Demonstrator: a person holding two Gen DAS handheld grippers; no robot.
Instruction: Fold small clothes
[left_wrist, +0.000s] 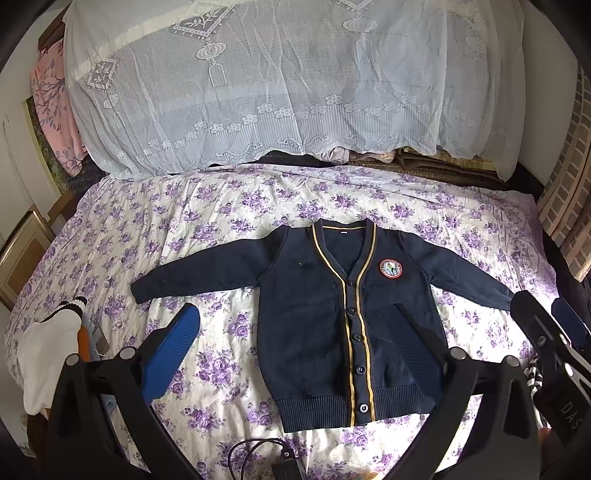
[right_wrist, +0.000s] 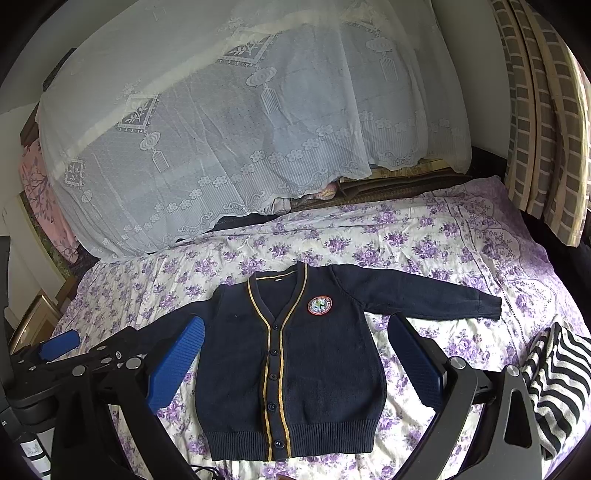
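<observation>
A small navy cardigan (left_wrist: 314, 332) with yellow trim and a round chest badge lies flat and buttoned on the flowered bedsheet (left_wrist: 221, 229), both sleeves spread out. My left gripper (left_wrist: 295, 343) hovers open above its body, one blue pad over the sheet on the left and the other over the garment's right side. In the right wrist view the same cardigan (right_wrist: 295, 369) lies beneath my right gripper (right_wrist: 295, 363), which is also open and holds nothing. The left gripper's blue pad (right_wrist: 61, 345) shows at the left edge there.
A heap under a white lace cover (left_wrist: 277, 85) fills the back of the bed. White clothes (left_wrist: 48, 354) lie at the left, a black-and-white striped garment (right_wrist: 554, 387) at the right. A black cable (left_wrist: 255, 454) lies at the near edge. A checked curtain (right_wrist: 546, 110) hangs on the right.
</observation>
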